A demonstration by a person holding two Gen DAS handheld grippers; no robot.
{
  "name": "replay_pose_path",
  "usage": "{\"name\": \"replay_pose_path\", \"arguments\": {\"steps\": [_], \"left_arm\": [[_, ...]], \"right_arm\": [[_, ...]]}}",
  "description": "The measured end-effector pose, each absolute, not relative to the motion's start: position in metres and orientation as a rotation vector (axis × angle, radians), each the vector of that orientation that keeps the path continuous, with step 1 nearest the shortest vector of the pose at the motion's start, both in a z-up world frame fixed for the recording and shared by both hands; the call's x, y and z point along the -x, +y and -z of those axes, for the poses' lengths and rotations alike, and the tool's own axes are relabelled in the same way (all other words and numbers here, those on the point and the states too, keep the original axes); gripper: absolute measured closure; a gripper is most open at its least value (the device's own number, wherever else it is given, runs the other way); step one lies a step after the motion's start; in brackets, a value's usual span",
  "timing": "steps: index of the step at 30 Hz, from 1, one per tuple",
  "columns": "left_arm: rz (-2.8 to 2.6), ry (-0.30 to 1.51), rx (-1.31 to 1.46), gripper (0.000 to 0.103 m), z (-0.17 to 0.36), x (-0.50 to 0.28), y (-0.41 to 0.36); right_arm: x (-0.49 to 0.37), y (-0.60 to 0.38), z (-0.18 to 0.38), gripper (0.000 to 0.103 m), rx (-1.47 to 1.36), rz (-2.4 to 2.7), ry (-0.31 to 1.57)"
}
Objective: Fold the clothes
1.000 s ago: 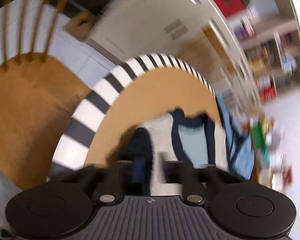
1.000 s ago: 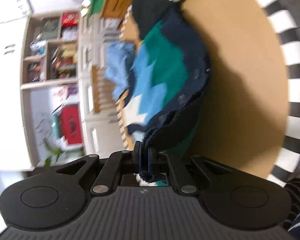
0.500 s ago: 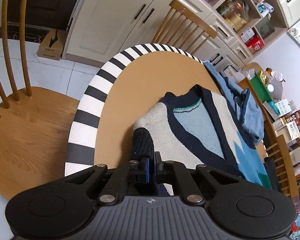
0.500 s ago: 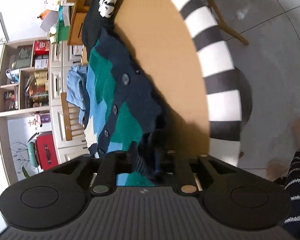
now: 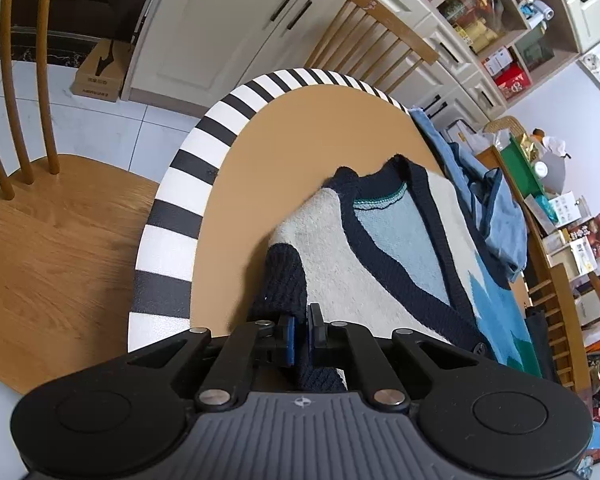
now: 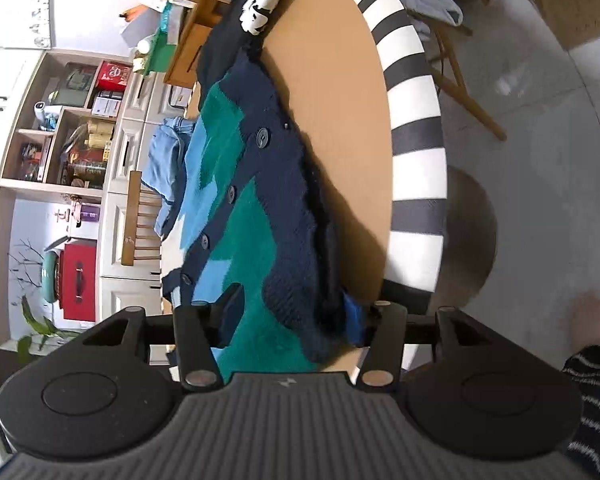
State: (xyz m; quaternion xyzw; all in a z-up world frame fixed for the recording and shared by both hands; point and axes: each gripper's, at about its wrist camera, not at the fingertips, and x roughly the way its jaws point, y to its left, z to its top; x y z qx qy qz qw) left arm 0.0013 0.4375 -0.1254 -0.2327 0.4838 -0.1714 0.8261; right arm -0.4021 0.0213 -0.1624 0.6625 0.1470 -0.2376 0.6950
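Note:
A knit cardigan [image 5: 380, 248] in cream, light blue, teal and navy lies buttoned on the round wooden table [image 5: 292, 136]. My left gripper [image 5: 300, 332] is shut on the navy cuff of its sleeve [image 5: 284, 280] at the near shoulder end. In the right wrist view the cardigan's teal and navy lower part [image 6: 260, 216] lies along the table [image 6: 340, 92]. My right gripper [image 6: 292, 320] is open, its fingers spread either side of the hem, which rests on the table edge.
The table has a black-and-white striped rim [image 5: 180, 184]. A blue garment [image 5: 488, 200] lies beyond the cardigan, a dark garment with a white-patterned piece [image 6: 260, 4] at the far end. Wooden chairs [image 5: 40, 200] stand around; cabinets and shelves behind.
My right gripper has opened and let go of the hem, which now lies on the table. My left gripper has stayed shut on the sleeve cuff and settled low over the table.

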Motion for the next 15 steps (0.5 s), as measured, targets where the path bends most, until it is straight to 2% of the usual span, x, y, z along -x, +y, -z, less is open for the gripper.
{"name": "replay_pose_path", "arguments": {"steps": [8,9,10,11,12,13,15], "left_arm": [[0.378,1.048,0.493,0.095,0.126,0.002,0.439],[0.379,1.052,0.491,0.094,0.126,0.003,0.439],[0.381,1.058,0.49,0.093,0.126,0.004,0.439],[0.382,1.063,0.489,0.089,0.126,0.005,0.439],[0.382,1.071,0.489,0.083,0.125,0.006,0.439],[0.385,1.077,0.492,0.078,0.123,0.008,0.44],[0.387,1.069,0.483,0.054,0.116,0.011,0.444]], "right_arm": [[0.383,0.05,0.174,0.052,-1.448,0.639,0.215],[0.377,0.05,0.173,0.056,-1.424,0.663,0.213],[0.371,0.05,0.172,0.068,-1.404,0.685,0.214],[0.366,0.049,0.172,0.079,-1.394,0.7,0.226],[0.362,0.048,0.171,0.095,-1.386,0.714,0.24],[0.359,0.047,0.169,0.095,-1.382,0.721,0.261],[0.362,0.045,0.163,0.095,-1.401,0.707,0.241]]}}
